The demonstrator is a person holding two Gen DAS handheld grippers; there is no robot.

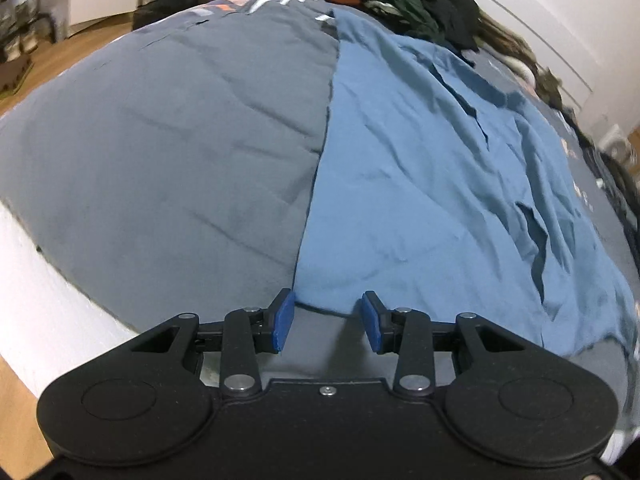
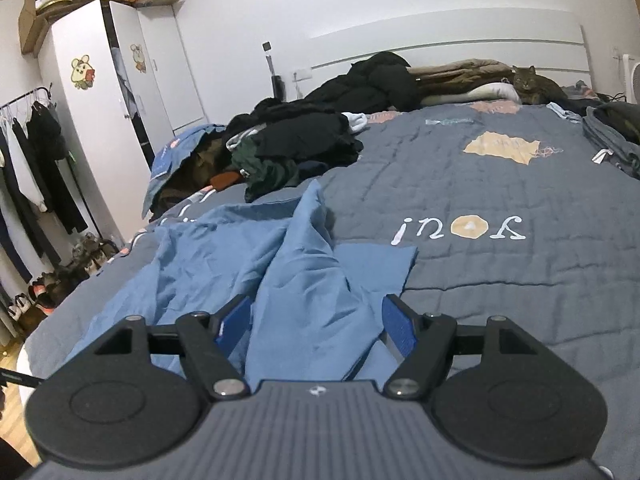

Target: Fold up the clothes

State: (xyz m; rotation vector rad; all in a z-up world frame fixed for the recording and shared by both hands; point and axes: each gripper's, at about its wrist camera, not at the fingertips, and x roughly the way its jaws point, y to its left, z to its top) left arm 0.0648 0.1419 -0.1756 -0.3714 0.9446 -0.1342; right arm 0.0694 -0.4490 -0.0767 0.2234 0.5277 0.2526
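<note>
- Blue shirt (image 2: 248, 256) lies rumpled on the bed (image 2: 500, 280), towards its near left corner, one flap reaching out over the grey quilt (image 1: 168, 152).
- Dark clothes (image 2: 296, 140) are heaped along the bed's left side beyond the shirt; more bedding and a cat (image 2: 530, 82) sit at the headboard (image 2: 460, 40).
- Folded grey things (image 2: 608, 140) rest by the right edge.
- Off the left edge stand a wardrobe (image 2: 104, 80), a clothes rack (image 2: 28, 152) and shoes (image 2: 44, 296) on the floor.
- Quilt right of the shirt is bare, open room up to the lettering.
- Left gripper (image 1: 326, 322): jaws partly apart, released, at the shirt's near hem by its left edge, pads not pressing the cloth.
- Right gripper (image 2: 316, 328): jaws wide, a fold of shirt between them but not pinched.
</note>
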